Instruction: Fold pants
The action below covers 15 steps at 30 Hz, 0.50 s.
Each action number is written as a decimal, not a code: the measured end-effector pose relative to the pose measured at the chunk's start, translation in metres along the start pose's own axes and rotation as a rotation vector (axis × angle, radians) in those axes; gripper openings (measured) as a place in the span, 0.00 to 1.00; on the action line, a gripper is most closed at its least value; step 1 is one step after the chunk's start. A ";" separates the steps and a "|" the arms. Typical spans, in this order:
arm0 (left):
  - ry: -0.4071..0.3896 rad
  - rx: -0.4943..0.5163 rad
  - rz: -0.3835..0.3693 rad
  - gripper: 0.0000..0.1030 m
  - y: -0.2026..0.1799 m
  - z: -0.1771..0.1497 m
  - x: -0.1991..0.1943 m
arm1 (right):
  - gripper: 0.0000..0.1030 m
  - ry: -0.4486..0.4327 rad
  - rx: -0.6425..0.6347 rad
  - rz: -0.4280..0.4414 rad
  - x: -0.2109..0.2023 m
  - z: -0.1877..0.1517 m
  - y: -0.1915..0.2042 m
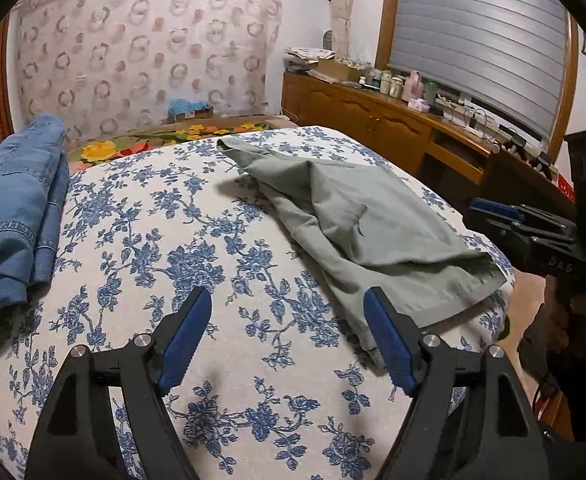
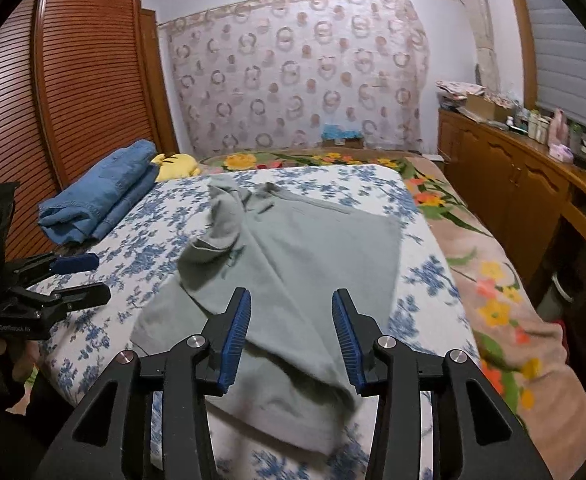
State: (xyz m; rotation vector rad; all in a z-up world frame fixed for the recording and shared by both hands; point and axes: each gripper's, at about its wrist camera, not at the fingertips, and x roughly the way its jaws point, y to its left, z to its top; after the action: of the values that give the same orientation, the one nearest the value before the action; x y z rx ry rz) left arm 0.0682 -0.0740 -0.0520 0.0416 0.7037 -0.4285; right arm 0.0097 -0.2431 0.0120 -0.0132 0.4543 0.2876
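Grey-green pants (image 1: 373, 224) (image 2: 313, 248) lie crumpled and partly doubled over on a bed with a blue floral sheet (image 1: 153, 220) (image 2: 425, 280). My left gripper (image 1: 288, 300) is open above the bare sheet, at the near left edge of the pants, with nothing between its pads. My right gripper (image 2: 292, 296) hovers open over the near end of the pants, and its pads do not press on the cloth. Each gripper shows in the other's view: the right gripper (image 1: 477, 216) at the bed's right side, the left gripper (image 2: 97, 278) at its left side.
Folded blue jeans (image 1: 13, 208) (image 2: 105, 192) rest at the bed's far left, with a yellow plush toy (image 2: 177, 164) behind them. A flowered blanket (image 2: 493, 280) covers the right side. A wooden cabinet (image 1: 373, 120) (image 2: 505, 184) with clutter runs along the right wall, and a slatted wardrobe (image 2: 73, 80) stands left.
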 end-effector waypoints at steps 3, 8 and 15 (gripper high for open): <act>-0.006 -0.008 0.019 0.77 0.004 -0.001 0.000 | 0.43 0.017 -0.007 0.025 0.009 0.006 0.002; -0.008 -0.024 0.042 0.77 0.009 -0.002 0.001 | 0.43 0.041 -0.029 0.069 0.021 0.018 0.010; 0.002 -0.041 0.069 0.77 0.016 -0.006 0.004 | 0.43 0.125 -0.011 0.161 0.053 0.024 0.014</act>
State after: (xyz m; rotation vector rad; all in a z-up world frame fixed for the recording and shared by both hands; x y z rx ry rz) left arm 0.0734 -0.0596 -0.0603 0.0279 0.7111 -0.3482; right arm 0.0621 -0.2136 0.0116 -0.0053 0.5796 0.4495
